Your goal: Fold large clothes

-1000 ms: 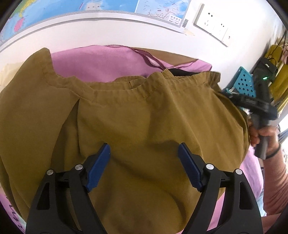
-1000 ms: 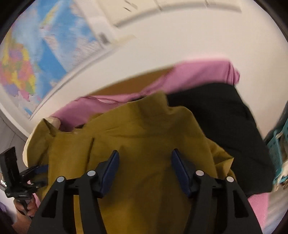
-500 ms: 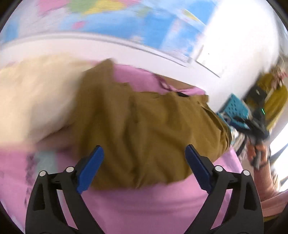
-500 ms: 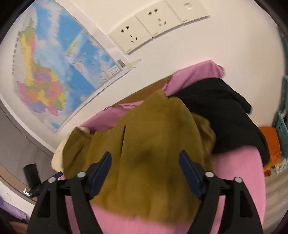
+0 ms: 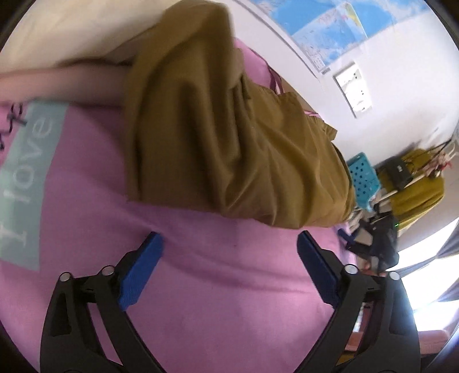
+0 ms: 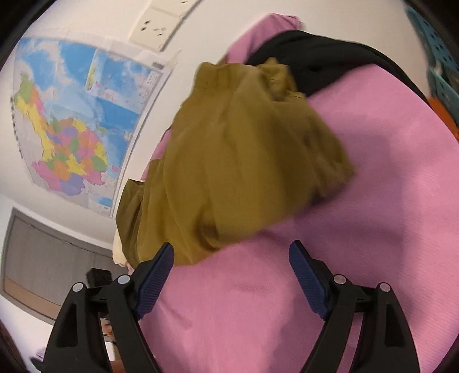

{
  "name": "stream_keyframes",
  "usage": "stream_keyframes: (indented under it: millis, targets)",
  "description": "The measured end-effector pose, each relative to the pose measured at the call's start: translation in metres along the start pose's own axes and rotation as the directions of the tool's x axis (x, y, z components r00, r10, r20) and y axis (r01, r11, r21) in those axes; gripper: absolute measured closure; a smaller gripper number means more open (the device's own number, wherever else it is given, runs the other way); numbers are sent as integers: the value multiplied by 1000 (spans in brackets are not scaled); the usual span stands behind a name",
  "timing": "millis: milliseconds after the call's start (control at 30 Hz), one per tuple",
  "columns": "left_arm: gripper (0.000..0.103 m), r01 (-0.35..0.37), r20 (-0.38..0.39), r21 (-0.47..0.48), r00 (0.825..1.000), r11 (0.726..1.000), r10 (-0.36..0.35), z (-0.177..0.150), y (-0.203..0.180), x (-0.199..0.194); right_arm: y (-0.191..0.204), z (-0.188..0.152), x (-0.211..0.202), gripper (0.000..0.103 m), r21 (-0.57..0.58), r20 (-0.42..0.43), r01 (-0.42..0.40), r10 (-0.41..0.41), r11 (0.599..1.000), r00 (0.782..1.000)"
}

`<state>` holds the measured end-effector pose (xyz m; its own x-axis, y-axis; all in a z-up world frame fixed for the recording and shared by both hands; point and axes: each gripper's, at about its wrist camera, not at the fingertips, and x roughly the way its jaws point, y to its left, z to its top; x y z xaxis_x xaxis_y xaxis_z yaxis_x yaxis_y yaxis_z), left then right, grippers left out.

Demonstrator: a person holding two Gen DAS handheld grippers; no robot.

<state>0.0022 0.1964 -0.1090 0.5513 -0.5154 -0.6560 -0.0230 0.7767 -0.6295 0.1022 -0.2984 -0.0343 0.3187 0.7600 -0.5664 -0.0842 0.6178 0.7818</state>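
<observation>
White wall with a colourful map (image 6: pixel 68 126) behind a pink cloth (image 5: pixel 200 287) printed "I love" (image 5: pixel 25 183) (pale blue panel). An olive garment (image 5: pixel 235 137) lies bunched on the cloth. Left gripper (image 5: pixel 229 269) is opening, right gripper (image 6: pixel 231 282) spread wide; both empty over pink cloth.

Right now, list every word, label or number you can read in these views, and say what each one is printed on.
"I love": white letters on the pale blue-green panel of the pink cloth, left wrist view.
Wall map: its lettering and legend are too small and blurred to read in either view.
Wall sockets: no markings readable.
</observation>
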Motion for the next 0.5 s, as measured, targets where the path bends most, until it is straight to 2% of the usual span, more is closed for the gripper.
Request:
stream_keyframes:
  millis: [100,200,300,400,433,467,500]
  targets:
    - [8,51,-5,-51,999,997,-52,6,1,8,5,8,13,22,34,20,-29,29,999,999]
    - [8,85,2,-84,996,993,-85,15,5,16,12,15,25,17,43,49,-8,6,999,999]
    - [8,110,24,-146,994,983,-108,25,13,19,21,19,35,11,54,86,33,-37,998,996]
    - [8,120,35,-187,993,975,-115,30,17,21,27,20,41,12,72,125,85,-94,994,988]
    - [9,113,37,-185,993,976,-108,30,16,22,29,20,42,13,77,141,99,-109,992,984]
    - [18,91,37,-182,996,979,-86,30,15,23,29,20,43,26,81,153,112,-124,990,981]
    - [37,66,35,-180,998,981,-60,30,14,24,26,20,46,42,83,152,121,-132,989,979]
